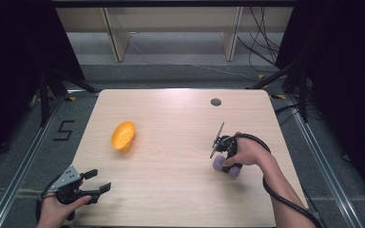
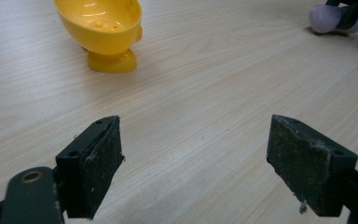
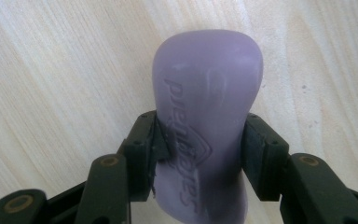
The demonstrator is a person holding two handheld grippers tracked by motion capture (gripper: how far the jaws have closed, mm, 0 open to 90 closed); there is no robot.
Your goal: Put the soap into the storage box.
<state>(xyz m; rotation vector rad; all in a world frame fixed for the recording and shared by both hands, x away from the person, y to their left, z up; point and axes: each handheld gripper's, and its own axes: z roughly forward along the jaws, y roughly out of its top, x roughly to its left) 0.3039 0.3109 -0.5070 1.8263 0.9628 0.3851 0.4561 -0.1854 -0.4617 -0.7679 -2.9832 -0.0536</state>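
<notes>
At the near left corner of the wooden table [image 1: 171, 190], the left gripper [image 1: 99, 181] is held low in the person's left hand [image 1: 57, 211]. Its two black jaws stand wide apart with nothing between them, as the left gripper view shows, and only bare table lies under them. A little farther in and to the right, a yellow bowl [image 1: 123, 136] sits on the table, tipped on its side so that its hollow faces partly up; in the left gripper view the yellow bowl [image 2: 100, 23] shows its small foot below. It is well apart from both grippers. On the right part of the table, the right gripper [image 1: 223, 159] is held in the person's right hand [image 1: 247, 153] and points down to the table. Its jaws are closed on a purple bar of soap [image 3: 207, 116], with the pads [image 3: 156, 140] pressing on both long sides of it. The soap lies on the table surface, with raised letters on its top face.
</notes>
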